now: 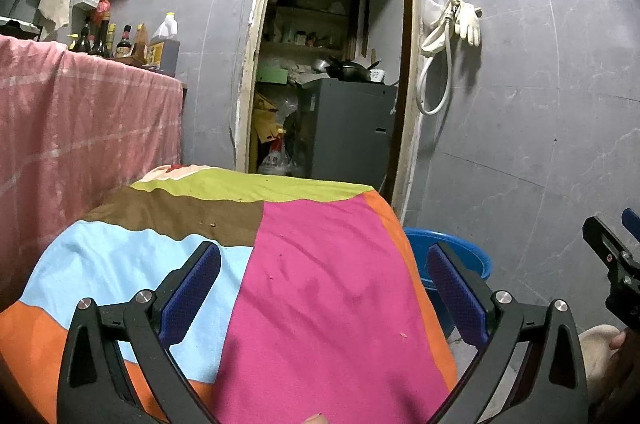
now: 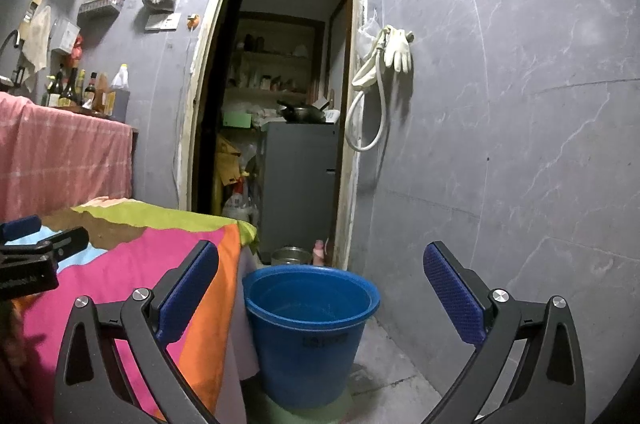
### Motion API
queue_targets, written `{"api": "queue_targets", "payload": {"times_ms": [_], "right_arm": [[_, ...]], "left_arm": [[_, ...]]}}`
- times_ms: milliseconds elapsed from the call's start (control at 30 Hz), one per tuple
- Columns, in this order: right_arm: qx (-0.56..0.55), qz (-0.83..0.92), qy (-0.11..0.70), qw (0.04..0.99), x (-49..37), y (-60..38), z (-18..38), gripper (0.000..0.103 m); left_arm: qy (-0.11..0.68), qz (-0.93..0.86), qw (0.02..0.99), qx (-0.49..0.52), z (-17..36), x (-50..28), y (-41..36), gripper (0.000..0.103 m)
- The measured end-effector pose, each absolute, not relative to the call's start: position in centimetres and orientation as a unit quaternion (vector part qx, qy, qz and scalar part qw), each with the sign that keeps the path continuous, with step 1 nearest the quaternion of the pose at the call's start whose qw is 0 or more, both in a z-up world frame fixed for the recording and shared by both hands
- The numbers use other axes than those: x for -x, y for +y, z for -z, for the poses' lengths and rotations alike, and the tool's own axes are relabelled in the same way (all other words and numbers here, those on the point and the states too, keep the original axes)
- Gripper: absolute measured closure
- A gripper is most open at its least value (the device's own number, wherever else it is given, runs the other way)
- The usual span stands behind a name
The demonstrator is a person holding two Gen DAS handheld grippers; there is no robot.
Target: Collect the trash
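1. The blue bucket (image 2: 310, 328) is the landmark: it stands on the floor just beside the right edge of the table covered in a patchwork cloth (image 1: 320, 284), and from the right wrist view nothing shows inside it.
2. The left gripper (image 1: 322, 288) hangs over the cloth, to the bucket's left, with its jaws spread wide and nothing between them.
3. The right gripper (image 2: 320, 288) hovers above and in front of the bucket, likewise spread wide and holding nothing.
4. The trash to collect looks to be only small crumbs (image 1: 211, 224) scattered on the cloth, left of the bucket; no larger piece is visible on the table.
5. Judging from this, the step in hand is finding and picking up a scrap, so the left gripper should descend straight over one crumb with a pad on either side.
6. Close gently: the cloth is soft and wrinkled, and a deep pinch would likely gather fabric instead.
7. Carry each piece rightward and release only once it is over the bucket's rim.
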State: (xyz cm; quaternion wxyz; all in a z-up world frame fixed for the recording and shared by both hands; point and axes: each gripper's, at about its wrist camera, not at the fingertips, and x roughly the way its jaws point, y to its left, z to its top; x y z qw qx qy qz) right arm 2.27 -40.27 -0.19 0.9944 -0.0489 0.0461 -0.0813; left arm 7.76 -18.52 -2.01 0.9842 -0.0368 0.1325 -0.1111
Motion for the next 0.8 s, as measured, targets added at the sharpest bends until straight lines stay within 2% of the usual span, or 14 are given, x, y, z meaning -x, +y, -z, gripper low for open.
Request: {"api": "queue_targets", "payload": {"times_ms": [800], "right_arm": [[0.046,0.091,0.055,0.993,-2.51,-40.02,0.45,0.0]], "left_arm": [[0.132,0.105,0.985,0.035,1.99,-7.66,-18.42,0.002]]}}
